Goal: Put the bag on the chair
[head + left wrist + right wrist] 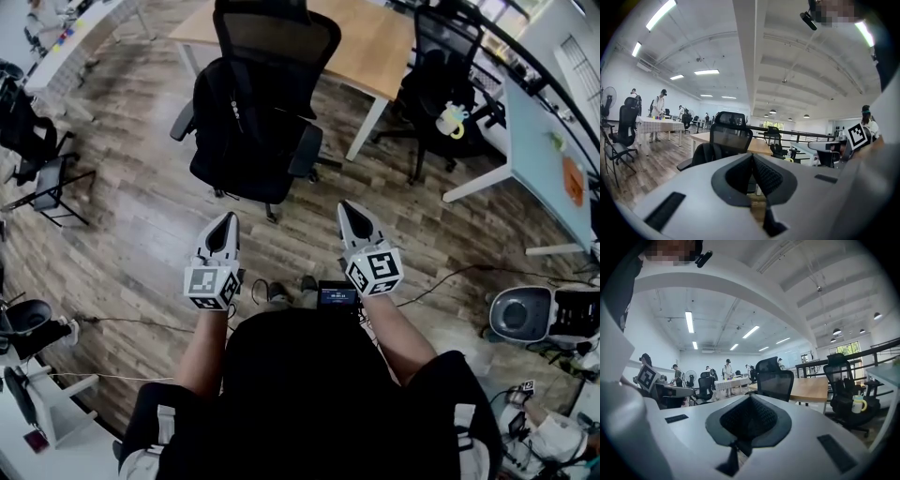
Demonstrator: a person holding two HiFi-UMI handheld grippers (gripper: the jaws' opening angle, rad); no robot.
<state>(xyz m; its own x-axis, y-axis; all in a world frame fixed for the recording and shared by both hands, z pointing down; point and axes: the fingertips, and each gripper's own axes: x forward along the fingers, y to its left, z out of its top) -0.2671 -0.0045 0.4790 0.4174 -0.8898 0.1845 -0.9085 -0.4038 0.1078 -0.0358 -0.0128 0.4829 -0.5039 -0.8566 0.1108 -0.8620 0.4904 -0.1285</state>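
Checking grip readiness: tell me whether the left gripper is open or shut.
Shut. In the left gripper view, the left gripper has its jaws meeting at the tips, with nothing between them.

The pale wooden table (375,42) at twelve o'clock runs off my head view's top edge. I cannot name the tiny white-and-yellow object (452,120) at two o'clock.
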